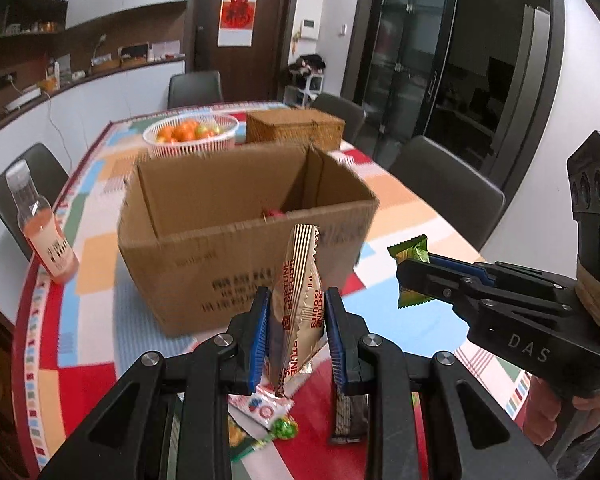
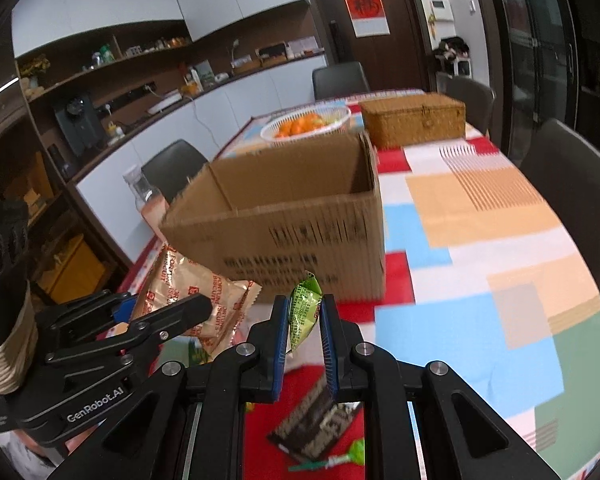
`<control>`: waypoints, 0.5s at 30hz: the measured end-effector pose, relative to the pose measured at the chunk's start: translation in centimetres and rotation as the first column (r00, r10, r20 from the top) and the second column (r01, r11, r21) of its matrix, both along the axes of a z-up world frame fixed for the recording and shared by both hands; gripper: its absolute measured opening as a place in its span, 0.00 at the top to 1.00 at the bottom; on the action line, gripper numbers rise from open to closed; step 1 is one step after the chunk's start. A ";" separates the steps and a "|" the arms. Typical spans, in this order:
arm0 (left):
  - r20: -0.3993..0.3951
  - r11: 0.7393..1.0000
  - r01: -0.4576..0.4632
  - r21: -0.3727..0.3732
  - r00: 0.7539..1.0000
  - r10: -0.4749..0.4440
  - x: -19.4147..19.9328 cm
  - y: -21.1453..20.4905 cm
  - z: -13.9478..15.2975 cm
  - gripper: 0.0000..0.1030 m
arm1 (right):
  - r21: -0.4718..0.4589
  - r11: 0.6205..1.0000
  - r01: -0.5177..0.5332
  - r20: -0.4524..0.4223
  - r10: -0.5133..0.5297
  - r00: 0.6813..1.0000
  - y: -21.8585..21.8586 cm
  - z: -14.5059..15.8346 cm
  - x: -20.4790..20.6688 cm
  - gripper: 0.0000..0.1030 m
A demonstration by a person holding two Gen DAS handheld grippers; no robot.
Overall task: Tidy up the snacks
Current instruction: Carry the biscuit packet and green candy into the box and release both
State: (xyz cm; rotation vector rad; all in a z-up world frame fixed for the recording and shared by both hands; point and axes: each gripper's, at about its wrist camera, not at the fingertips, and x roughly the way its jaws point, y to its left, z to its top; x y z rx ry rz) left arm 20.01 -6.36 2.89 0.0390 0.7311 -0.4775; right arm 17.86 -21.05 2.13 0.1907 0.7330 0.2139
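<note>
We have a gold biscuit packet (image 1: 298, 300) clenched in the left tool (image 1: 298, 320) and a green snack packet (image 2: 304, 316) clenched in the right tool (image 2: 304, 328), both short of the open cardboard box (image 1: 236, 216). Three packets (image 1: 348, 416) remain on the surface (image 1: 412, 216). The box's near rim must be cleared; open room lies right.

The tablecloth (image 2: 480, 216) is a patchwork of red, pale blue, peach, white and green blocks. The cardboard box (image 1: 236, 264) is plain brown with black print. One biscuit packet (image 1: 298, 304) is gold with red lettering; the other snack (image 2: 305, 316) is green. The fruit basket (image 1: 192, 136) is white, holding orange fruit.
</note>
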 end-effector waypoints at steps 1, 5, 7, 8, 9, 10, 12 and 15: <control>0.011 1.000 -0.003 -0.003 1.000 0.003 0.2 0.1 0.4 0.74 | 0.000 1.000 -0.001 0.009 0.001 1.000 0.1 0.4 0.3 0.83; 0.053 1.000 -0.017 -0.008 0.998 0.017 0.9 0.6 1.9 0.74 | 0.005 1.000 -0.004 0.048 0.004 0.999 0.3 1.9 1.3 0.83; 0.073 1.000 -0.023 -0.009 0.997 0.024 1.2 0.8 2.7 0.74 | 0.004 1.000 -0.003 0.069 0.003 0.998 0.4 2.6 2.0 0.83; 0.082 1.000 -0.026 -0.009 0.996 0.027 1.4 0.9 3.0 0.74 | 0.003 1.000 -0.003 0.079 0.002 0.997 0.4 3.0 2.3 0.83; 0.090 1.000 -0.030 -0.008 0.995 0.031 1.6 1.0 3.3 0.74 | 0.001 1.000 -0.002 0.086 0.002 0.996 0.4 3.3 2.6 0.83; 0.099 0.999 -0.035 -0.006 0.994 0.035 2.0 1.1 3.7 0.74 | -0.001 1.000 -0.002 0.093 0.003 0.996 0.5 3.5 2.9 0.83; 0.110 0.999 -0.040 -0.007 0.993 0.041 2.4 1.1 4.3 0.74 | -0.005 1.000 -0.004 0.105 0.004 0.994 0.6 4.0 3.6 0.83; 0.124 0.999 -0.052 -0.005 0.991 0.052 3.3 1.4 4.9 0.74 | -0.016 1.000 -0.006 0.120 0.008 0.993 0.9 4.8 4.7 0.83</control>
